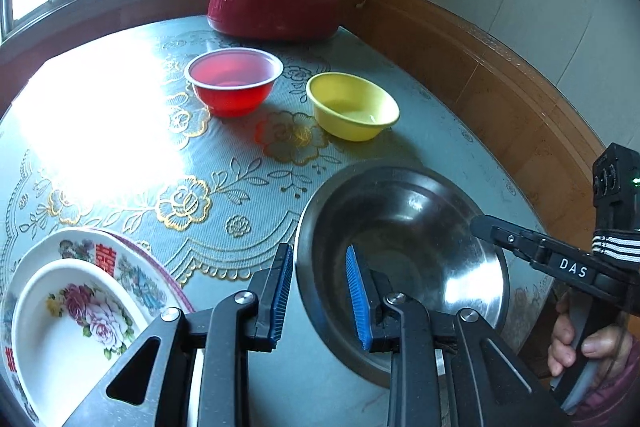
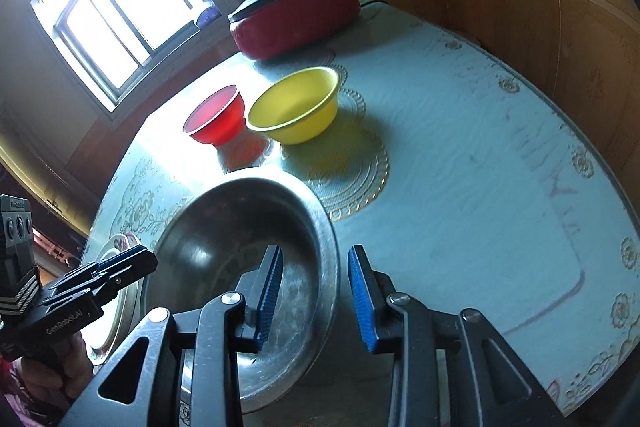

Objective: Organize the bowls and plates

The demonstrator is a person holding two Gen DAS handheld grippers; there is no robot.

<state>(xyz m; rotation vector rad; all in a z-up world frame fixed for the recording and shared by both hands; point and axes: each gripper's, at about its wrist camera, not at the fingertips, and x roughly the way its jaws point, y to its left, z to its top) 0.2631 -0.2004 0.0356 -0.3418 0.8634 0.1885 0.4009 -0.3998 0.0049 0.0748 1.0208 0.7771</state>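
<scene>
A steel bowl sits on the table's near side. My left gripper straddles its left rim, one blue pad outside and one inside, neither touching the metal. My right gripper straddles the right rim the same way, open with a clear gap. Each gripper shows side-on in the other's view: the right gripper and the left gripper. Farther back stand a red translucent bowl and a yellow bowl. Left of the steel bowl, a small flowered plate lies on a larger patterned plate.
A lidded red pot stands at the table's far edge under the window. The round table has a pale patterned cloth and wood-panelled walls close behind it. A person's hand holds the right gripper's handle.
</scene>
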